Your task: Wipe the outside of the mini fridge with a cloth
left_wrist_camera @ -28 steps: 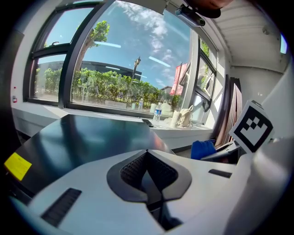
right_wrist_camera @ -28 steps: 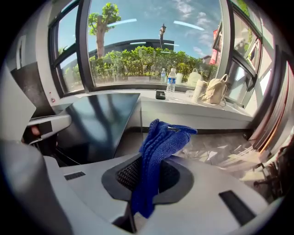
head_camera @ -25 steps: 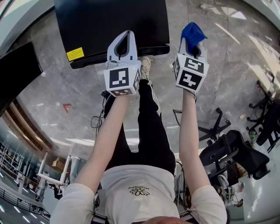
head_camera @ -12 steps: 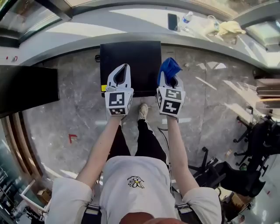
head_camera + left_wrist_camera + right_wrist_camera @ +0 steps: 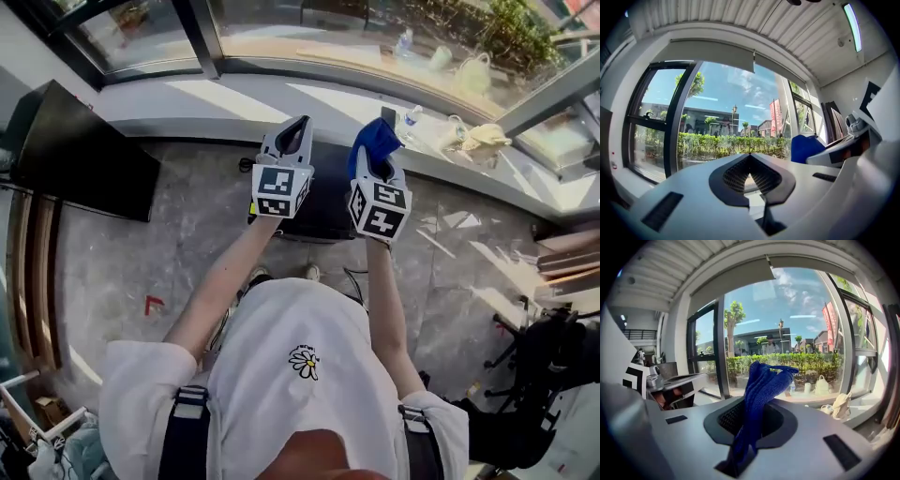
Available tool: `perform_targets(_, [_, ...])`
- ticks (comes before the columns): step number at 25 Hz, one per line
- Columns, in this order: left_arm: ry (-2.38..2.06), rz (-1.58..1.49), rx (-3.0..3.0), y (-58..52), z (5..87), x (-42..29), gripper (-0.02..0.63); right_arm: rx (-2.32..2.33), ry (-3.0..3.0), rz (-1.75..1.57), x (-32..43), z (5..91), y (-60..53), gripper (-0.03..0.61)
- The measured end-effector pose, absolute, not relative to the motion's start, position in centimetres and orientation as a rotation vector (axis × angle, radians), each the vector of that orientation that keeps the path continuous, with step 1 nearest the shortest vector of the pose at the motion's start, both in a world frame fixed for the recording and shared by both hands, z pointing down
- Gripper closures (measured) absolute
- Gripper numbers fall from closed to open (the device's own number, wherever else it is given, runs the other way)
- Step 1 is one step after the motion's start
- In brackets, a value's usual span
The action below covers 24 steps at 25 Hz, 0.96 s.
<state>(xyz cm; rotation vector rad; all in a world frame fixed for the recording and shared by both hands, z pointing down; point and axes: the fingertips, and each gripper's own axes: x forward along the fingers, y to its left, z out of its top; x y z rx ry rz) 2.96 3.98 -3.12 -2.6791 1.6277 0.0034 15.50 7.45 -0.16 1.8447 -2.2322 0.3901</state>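
The black mini fridge (image 5: 323, 214) stands on the grey floor under the window ledge, and both grippers cover much of it in the head view. My right gripper (image 5: 374, 142) is shut on a blue cloth (image 5: 373, 141), which sticks up from between the jaws (image 5: 761, 380). My left gripper (image 5: 297, 131) is shut with nothing in it, its tips meeting (image 5: 750, 157). Both are held side by side at window height and point at the glass. The left gripper view shows the cloth (image 5: 804, 147) at its right. Neither gripper view shows the fridge.
A large black cabinet (image 5: 84, 155) stands to the left of the fridge. The white window ledge (image 5: 216, 98) carries a phone (image 5: 388, 115), a bottle (image 5: 409, 117) and a pale bag (image 5: 486, 137). Black office chairs (image 5: 548, 375) stand at the lower right.
Both grippers have risen from beside the fridge to window height. The head view has tipped up, so the fridge looks smaller and the ledge and window now show. The cloth stays gripped.
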Motion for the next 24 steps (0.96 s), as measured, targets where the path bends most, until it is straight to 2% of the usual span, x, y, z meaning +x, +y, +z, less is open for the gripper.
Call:
perform_targets(5, [1.669, 0.025, -2.646, 3.7, -3.2, 1.9, 0.609, 1.778, -2.310, 0.267, 12.9, -2.1, 6.7, 0.507])
perform_targets(16, [1.653, -0.050, -2.627, 6.1, -3.6, 3.1, 0.609, 1.765, -2.318, 0.202, 15.7, -4.9, 8.9, 0.508])
perform_targets(24, [1.692, 0.001, -2.683, 6.9, -0.9, 2.6, 0.609, 1.735, -2.344, 0.192, 15.5, -3.0, 9.3, 0.508])
